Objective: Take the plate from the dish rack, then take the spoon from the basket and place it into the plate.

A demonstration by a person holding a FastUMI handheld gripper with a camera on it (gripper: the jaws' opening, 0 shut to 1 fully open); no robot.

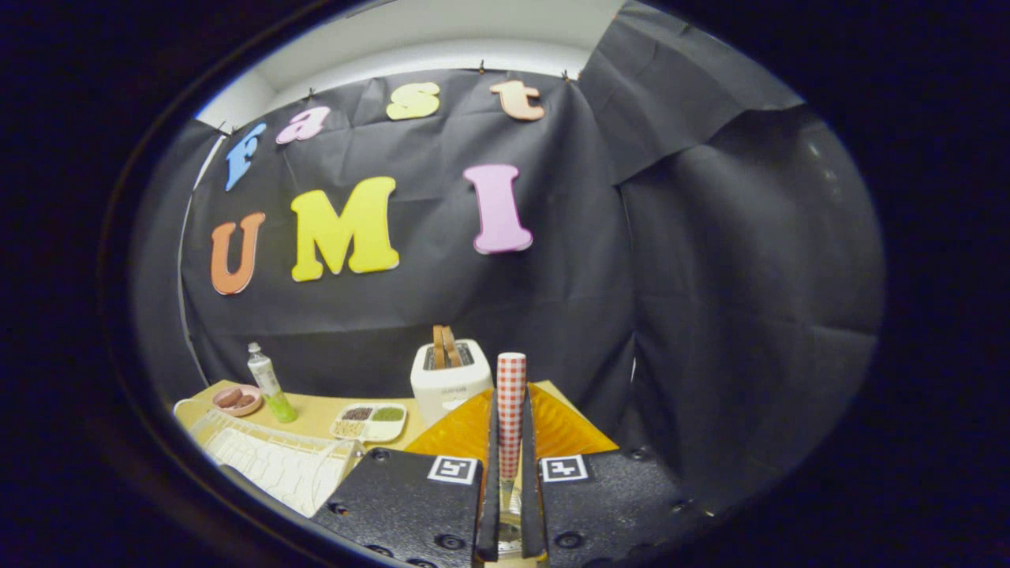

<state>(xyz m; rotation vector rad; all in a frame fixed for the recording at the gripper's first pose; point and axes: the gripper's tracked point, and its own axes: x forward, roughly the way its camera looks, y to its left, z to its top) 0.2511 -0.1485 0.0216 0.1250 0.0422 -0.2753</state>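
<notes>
My gripper (511, 398) is shut on a spoon (511, 375), both fingers pressing on its red-and-white checked handle. The handle stands upright and sticks out past the fingertips; a bit of metal stem shows lower down between the fingers. Just beyond and below the fingers lies an orange plate (461, 434) on the table, its ribbed rim spreading to either side of them. The white wire dish rack (276, 465) stands to the left of the fingers, near the table's front.
A white toaster (450, 379) with two slices in it stands right behind the plate. Left of it are a divided snack tray (369, 422), a green-filled bottle (268, 383) and a small pink bowl (237, 400). Black cloth walls close the back and right.
</notes>
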